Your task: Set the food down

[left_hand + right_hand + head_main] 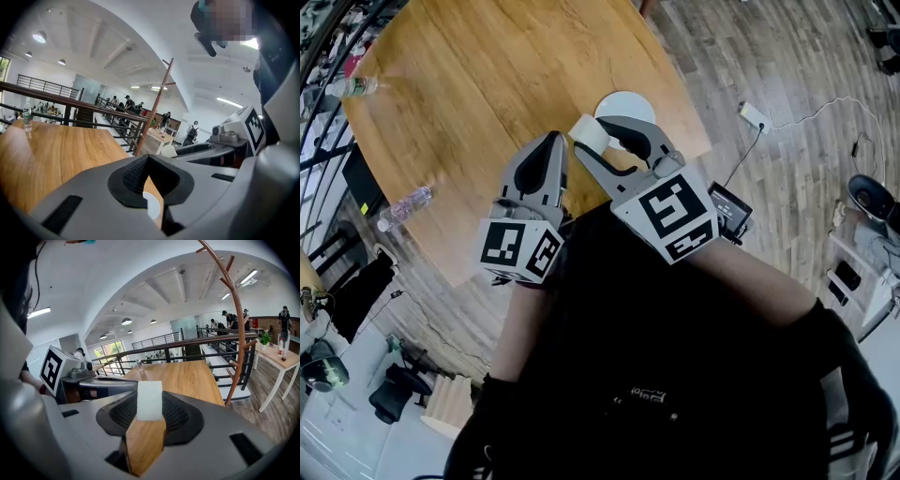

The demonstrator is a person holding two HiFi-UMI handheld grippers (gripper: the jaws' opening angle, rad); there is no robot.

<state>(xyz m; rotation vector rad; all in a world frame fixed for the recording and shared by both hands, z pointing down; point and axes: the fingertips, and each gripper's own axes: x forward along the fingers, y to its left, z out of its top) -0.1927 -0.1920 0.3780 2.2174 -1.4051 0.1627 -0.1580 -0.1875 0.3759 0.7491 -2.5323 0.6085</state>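
Person's dark top point(675, 375), nearest the head camera, filling the lower frame; both forearms extend from it towards a round wooden desk point(487, 75).

Left claw point(551, 142): jaws together at the tips, nothing between them. Its marker cube point(522, 248) sits at the rear, close to the body. In the left gripper view, a sliver of wood and a white curved edge show through the narrow gap beneath the meeting pads.

Right claw point(598, 136): just to the right of the left claw and reaching slightly further out. Its jaws are clamped on a pale white rectangular block of food point(150, 400), which stands upright between the ribbed pads with its top edge above them. Its marker cube point(667, 214) lies behind the jaws.

White plate point(630, 105): on the desk directly beyond the right claw's tips, partly covered by the claw in the head view. Whether the block touches the plate cannot be told.

Clear bottle point(405, 207): on the desk, well to the left of the left claw. A second bottle point(356, 87) stands further left and further away, at the desk's edge.
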